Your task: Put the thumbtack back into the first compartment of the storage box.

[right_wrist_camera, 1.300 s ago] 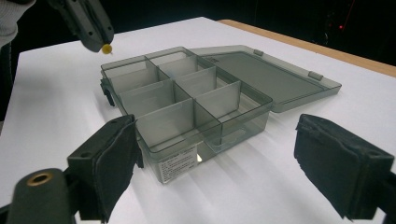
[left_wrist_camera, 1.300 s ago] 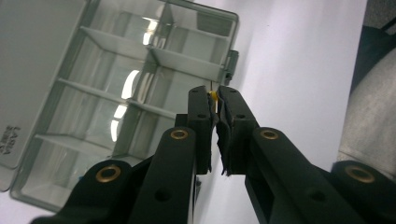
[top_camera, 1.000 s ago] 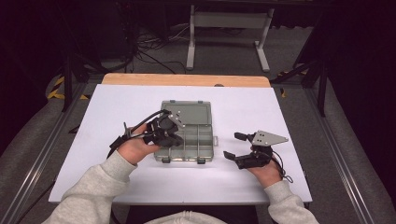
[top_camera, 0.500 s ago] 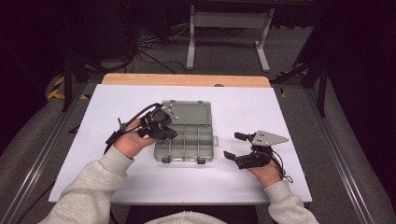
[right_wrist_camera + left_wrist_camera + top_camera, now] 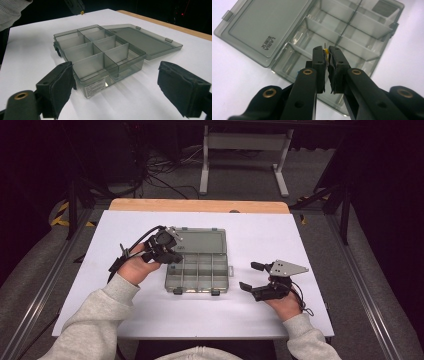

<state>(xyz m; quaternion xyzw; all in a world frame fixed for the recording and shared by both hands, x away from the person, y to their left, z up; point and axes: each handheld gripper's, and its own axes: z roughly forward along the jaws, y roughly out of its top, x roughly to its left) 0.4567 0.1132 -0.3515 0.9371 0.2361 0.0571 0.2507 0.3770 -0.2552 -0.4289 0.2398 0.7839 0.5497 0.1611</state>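
My left gripper (image 5: 326,53): jaws nearly closed, pinching a small yellow item (image 5: 326,51) w/ a thin metal tip; can't ID it further. Pos.: above the left end of the compartment box (image 5: 200,270), over its front-left cells. Box: smoke-grey, lid (image 5: 200,241) fully open and lying flat on the white table (image 5: 100,320) behind the tray; the compartments I can see are empty. My right gripper (image 5: 254,277): jaws wide apart, holding nothing, resting near the box's right side, not touching it.
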